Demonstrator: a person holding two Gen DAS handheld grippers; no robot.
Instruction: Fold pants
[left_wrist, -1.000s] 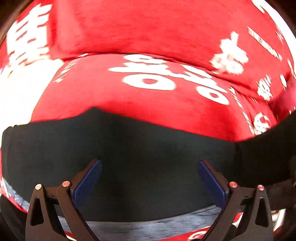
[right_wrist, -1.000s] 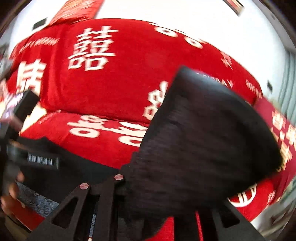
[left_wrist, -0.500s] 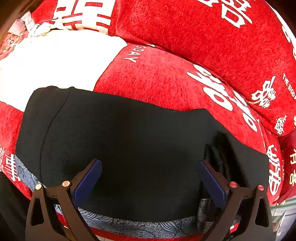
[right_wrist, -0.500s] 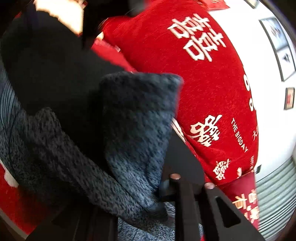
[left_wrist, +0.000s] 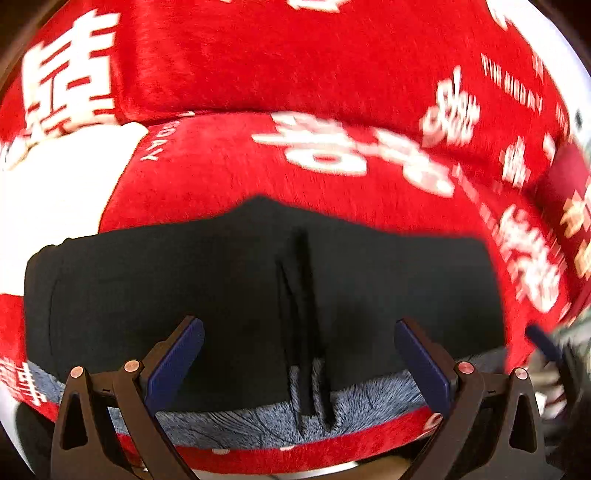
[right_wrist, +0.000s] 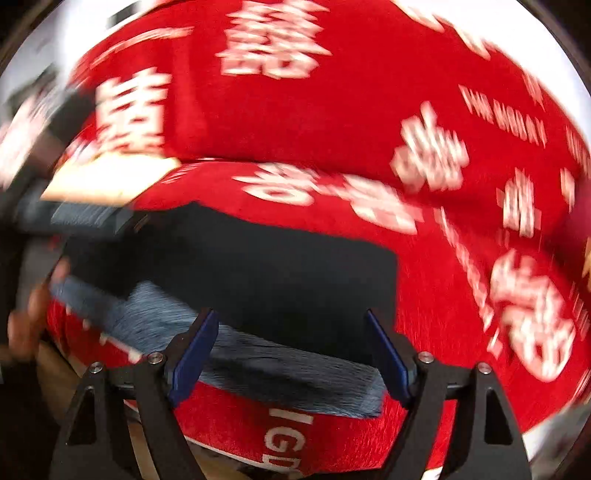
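1. Left gripper (left_wrist: 299, 365): jaws spread wide, holding nothing — poised over the near hem.
2. Right gripper (right_wrist: 291, 350): likewise wide open and empty, above the grey edge.
3. Pants (left_wrist: 229, 295): black, lying as a flat folded slab on the red cushion (left_wrist: 258, 177), grey lining showing along the front, a dark crease running down the middle.
4. Judged best next: press along that crease, square the corners, then pinch the two near corners evenly — no bunching, no dragging off the cushion's front edge.
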